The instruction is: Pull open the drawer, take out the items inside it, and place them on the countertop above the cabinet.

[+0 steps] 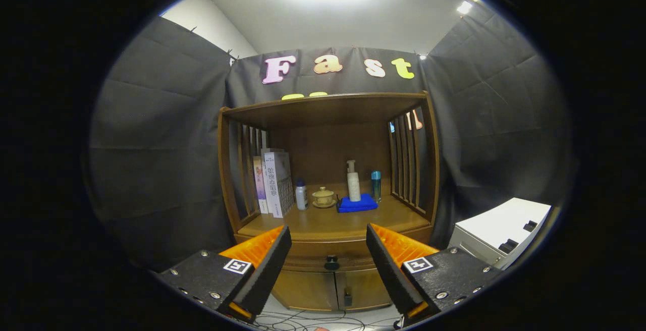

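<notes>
A wooden cabinet stands ahead with its drawer [330, 250] closed; a dark round knob [331, 262] sits on the drawer front, between and beyond my fingers. My gripper [328, 237] is open, some way in front of the cabinet, with nothing between its fingers. Above the drawer lies the countertop [323, 226], a wooden shelf surface. What the drawer holds is hidden.
On the countertop stand books [275, 183] at the left, a small white bottle [301, 195], a lidded cup on a saucer [323, 197], a pump bottle [353, 182] on a blue cloth [357, 204], and a teal bottle [376, 185]. A white unit [499, 232] stands to the right. Cables [313, 320] lie on the floor.
</notes>
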Tool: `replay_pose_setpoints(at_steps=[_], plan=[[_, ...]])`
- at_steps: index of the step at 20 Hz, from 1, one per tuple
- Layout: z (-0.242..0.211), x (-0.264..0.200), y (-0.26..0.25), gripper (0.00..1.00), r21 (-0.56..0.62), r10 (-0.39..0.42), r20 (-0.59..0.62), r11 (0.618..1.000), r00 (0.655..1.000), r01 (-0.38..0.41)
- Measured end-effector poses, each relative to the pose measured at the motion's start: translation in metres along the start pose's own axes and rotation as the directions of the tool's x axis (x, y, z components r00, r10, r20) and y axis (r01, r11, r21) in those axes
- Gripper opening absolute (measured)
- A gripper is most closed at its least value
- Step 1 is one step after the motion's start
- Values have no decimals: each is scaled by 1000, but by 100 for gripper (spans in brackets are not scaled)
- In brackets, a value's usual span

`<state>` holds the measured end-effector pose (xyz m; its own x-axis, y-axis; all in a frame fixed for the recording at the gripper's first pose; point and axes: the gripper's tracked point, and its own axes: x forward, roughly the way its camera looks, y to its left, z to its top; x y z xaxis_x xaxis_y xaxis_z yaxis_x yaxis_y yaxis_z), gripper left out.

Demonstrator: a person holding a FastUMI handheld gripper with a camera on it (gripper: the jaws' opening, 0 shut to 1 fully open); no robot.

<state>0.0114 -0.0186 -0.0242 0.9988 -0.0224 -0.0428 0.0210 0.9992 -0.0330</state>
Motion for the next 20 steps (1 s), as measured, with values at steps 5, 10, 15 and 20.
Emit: replay_pose_setpoints(at_steps=[5,10,15,20], plan=[[-28,11,-13,94,-170,-1,-27,985,1000,-3],[-70,36,-23,95,-167,-12,-57,986,998,2],[-105,63,-39,95,-128,-44,-88,991,995,33],[-152,94,-46,95,-196,-72,-180,980,981,36]])
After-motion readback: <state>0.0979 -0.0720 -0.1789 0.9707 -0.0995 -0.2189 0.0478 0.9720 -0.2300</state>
